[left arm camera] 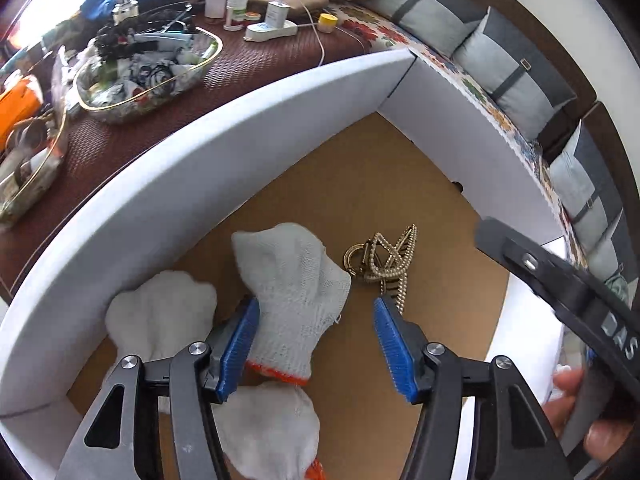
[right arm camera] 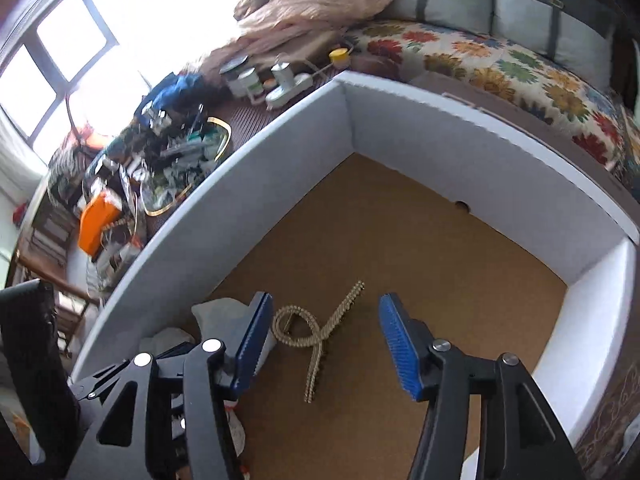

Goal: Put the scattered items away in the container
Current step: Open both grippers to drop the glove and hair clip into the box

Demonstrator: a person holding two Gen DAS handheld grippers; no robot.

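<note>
I have both grippers pointed steeply down into the white-walled box [left arm camera: 208,152], my landmark for this entry. Left gripper [left arm camera: 316,344]: jaws stand apart, nothing pressed between the blue pads [left arm camera: 240,344]; a white knit glove with an orange cuff [left arm camera: 296,296] lies on the box's brown floor between them, brushing the left pad at most (contact there is hard to judge). A 2nd white glove [left arm camera: 160,316] sits against the box's left wall, and a 3rd piece of white knit with orange trim [left arm camera: 272,432] lies under the left gripper's frame. Just right of the cuffed glove, still on the box floor, lies a gold pearl-studded hair claw [left arm camera: 384,260]. Right gripper [right arm camera: 322,340]: jaws apart as well, gripping nothing; the hair claw [right arm camera: 316,332] lies on the floor between its fingers without touching either pad. From the left wrist view the right gripper's black body crosses the box's right wall, with the person's fingers [left arm camera: 568,396] wrapped on its handle. Outside the box, beyond its far-left wall, a gold-rimmed tray [left arm camera: 152,68] of clutter sits on a brown mat; behind the far wall runs a flower-print cushion [right arm camera: 500,64].
</note>
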